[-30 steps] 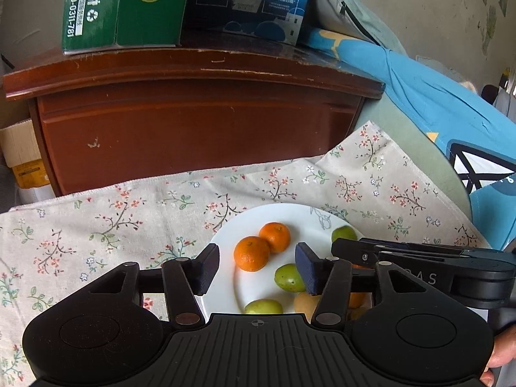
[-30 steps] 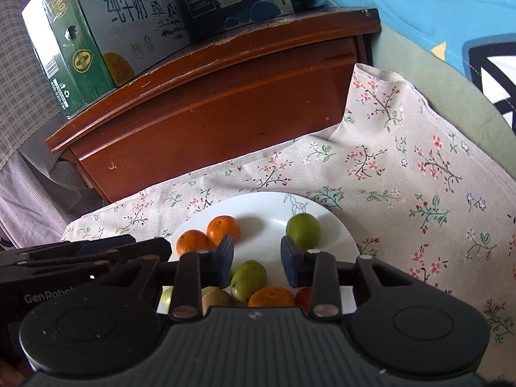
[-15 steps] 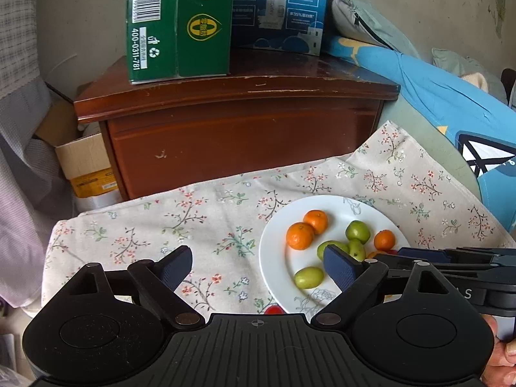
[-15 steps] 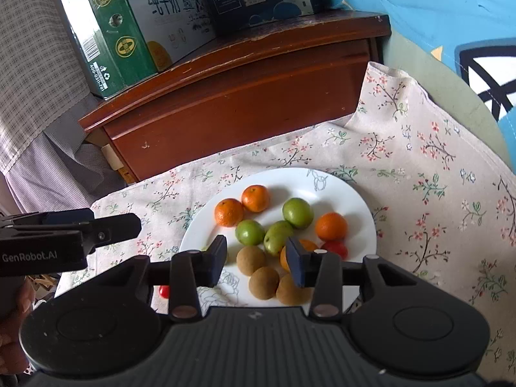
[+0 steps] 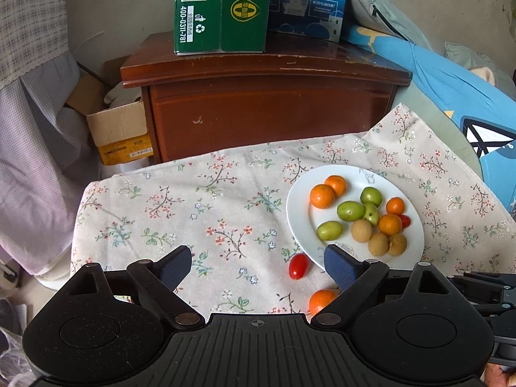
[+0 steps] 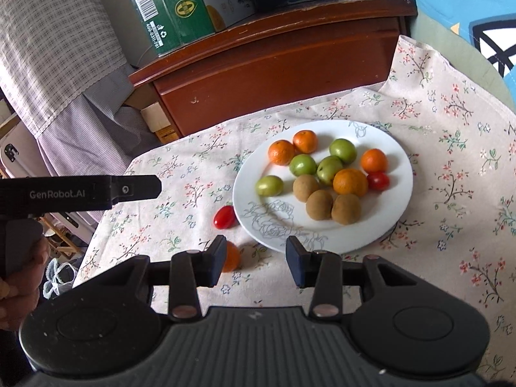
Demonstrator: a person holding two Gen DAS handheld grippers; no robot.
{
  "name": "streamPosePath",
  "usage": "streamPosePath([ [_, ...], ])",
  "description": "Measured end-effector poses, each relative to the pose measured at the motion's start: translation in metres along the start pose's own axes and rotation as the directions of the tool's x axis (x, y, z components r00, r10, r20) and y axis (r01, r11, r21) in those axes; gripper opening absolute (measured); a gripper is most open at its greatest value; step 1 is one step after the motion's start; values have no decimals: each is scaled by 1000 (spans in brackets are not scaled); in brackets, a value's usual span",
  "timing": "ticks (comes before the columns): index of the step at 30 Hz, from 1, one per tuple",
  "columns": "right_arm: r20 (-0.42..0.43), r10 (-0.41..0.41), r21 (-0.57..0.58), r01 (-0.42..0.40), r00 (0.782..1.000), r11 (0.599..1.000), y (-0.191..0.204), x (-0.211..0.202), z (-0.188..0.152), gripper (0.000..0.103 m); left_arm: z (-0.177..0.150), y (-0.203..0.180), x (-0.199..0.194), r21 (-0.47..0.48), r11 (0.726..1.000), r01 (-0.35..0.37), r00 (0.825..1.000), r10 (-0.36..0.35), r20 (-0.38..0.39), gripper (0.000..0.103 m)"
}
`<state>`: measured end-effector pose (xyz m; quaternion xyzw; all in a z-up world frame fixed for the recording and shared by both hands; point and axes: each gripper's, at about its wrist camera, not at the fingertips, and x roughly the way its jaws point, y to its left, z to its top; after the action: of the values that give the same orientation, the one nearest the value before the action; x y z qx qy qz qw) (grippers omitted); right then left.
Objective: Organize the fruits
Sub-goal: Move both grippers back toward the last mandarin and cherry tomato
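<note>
A white plate (image 5: 414,251) (image 6: 400,167) on the floral cloth holds several oranges, green fruits, brown fruits and one cherry tomato (image 6: 378,181). A second cherry tomato (image 5: 298,266) (image 6: 224,216) lies on the cloth just left of the plate. A small orange (image 5: 322,300) (image 6: 231,257) lies on the cloth nearer me. My left gripper (image 5: 258,266) is open and empty, above the cloth left of the plate. My right gripper (image 6: 254,264) is open and empty, at the plate's near edge, its left finger in front of the loose orange.
A brown wooden cabinet (image 5: 271,103) stands behind the cloth with a green carton (image 5: 222,9) and a blue carton (image 5: 309,3) on top. A cardboard box (image 5: 119,129) sits on the floor at left. Blue bedding (image 5: 451,87) lies at right.
Both grippers have pulled back and up from the plate, so the whole plate and the loose tomato and orange now show. The left gripper opened wider and shifted left.
</note>
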<state>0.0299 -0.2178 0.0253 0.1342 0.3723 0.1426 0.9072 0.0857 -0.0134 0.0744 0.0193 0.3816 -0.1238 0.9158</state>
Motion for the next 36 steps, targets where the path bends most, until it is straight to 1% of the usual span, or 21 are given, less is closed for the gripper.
streamPosePath([
  [6,-27,20,-33,-21,999,999,15,6,-7,41,-8,14,-2,-10,1000,-26,999,26,-33,91],
  [10,-38,12,-54,-14,999,998,21,13,-9,42,-11,26,0,-28,998,-52,997,51,-59,91],
  [16,-57,7,-80,-12,998,997,29,27,-10,42,-14,38,2,-52,995,-82,994,78,-70,91],
  [18,-64,4,-95,-10,998,995,32,32,-11,42,-14,41,5,-61,994,-95,992,90,-85,91],
  [22,-70,-5,-109,-3,998,994,34,42,-12,42,-15,45,9,-77,993,-92,992,85,-95,91],
  [27,-70,-12,-131,3,997,991,37,50,-13,42,-17,43,13,-67,994,-91,992,84,-98,91],
  [32,-68,-27,-151,16,997,988,37,55,-15,42,-21,41,18,-54,997,-55,995,51,-84,91],
  [33,-71,-29,-154,18,997,988,37,56,-15,41,-22,40,19,-47,998,-47,996,43,-79,91],
  [35,-77,-30,-156,18,997,988,36,58,-16,32,-24,37,22,-21,999,-25,997,24,-70,91],
  [36,-79,-32,-155,20,996,988,35,59,-16,30,-25,36,23,-9,1000,-18,997,17,-69,91],
])
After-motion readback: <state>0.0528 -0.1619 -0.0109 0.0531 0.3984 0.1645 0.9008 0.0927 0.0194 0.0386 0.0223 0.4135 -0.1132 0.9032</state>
